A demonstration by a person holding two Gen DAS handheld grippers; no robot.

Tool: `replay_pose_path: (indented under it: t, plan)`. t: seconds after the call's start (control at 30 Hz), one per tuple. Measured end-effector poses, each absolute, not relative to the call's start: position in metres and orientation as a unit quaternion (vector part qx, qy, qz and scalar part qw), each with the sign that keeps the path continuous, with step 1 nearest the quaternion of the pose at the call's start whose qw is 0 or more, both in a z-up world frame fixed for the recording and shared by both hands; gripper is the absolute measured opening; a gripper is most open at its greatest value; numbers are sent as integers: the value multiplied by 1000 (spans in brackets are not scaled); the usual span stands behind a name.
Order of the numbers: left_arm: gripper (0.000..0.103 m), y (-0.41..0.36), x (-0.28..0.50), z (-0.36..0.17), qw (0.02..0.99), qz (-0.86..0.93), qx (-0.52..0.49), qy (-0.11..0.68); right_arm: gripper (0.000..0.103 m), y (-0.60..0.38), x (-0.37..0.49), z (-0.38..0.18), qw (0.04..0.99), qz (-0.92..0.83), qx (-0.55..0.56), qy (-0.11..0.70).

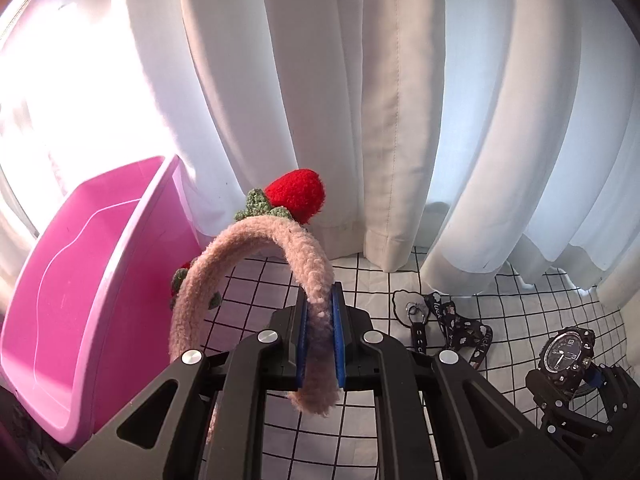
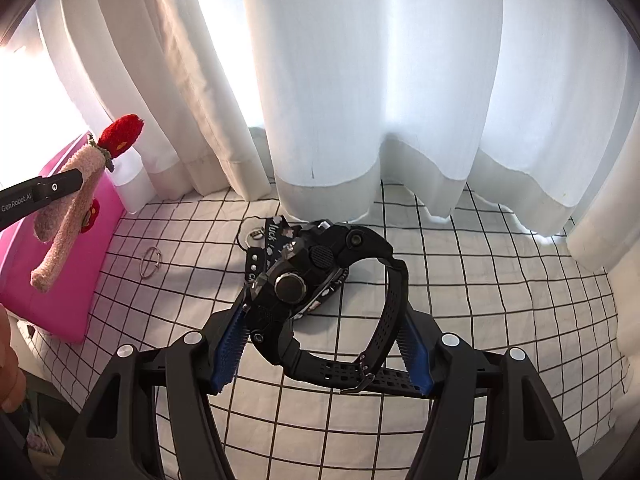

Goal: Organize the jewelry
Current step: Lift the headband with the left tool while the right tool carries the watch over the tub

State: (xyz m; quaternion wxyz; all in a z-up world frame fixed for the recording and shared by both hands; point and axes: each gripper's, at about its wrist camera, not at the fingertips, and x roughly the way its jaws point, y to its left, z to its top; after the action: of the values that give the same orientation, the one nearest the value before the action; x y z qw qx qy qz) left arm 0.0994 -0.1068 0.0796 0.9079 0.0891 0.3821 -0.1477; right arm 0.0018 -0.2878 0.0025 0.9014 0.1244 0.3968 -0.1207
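My left gripper (image 1: 320, 320) is shut on a fuzzy pink headband (image 1: 244, 248) with red strawberries (image 1: 296, 194), held in the air beside the pink bin (image 1: 80, 280). The headband also shows in the right wrist view (image 2: 68, 216), over the bin (image 2: 60, 280). My right gripper (image 2: 320, 344) is shut on a black wristwatch (image 2: 304, 276), gripping its strap loop above the cloth. The watch also shows in the left wrist view (image 1: 564, 354).
A black printed lanyard with a clasp (image 1: 452, 320) lies on the white grid cloth (image 1: 520, 308); it also shows in the right wrist view (image 2: 264, 248). A thin metal ring (image 2: 151, 262) lies near the bin. White curtains (image 2: 360, 80) hang close behind.
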Motion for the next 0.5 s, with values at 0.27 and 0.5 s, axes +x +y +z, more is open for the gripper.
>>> replay_pose_path:
  t: [0.27,0.5]
  plan:
    - [12,-89,92,137,930,-137,67,335,64,-263,13,62,928,-77,94,352]
    - [16,-40,97,182,946,-102,45,304,64,-209,46,107,947,-1,64,314]
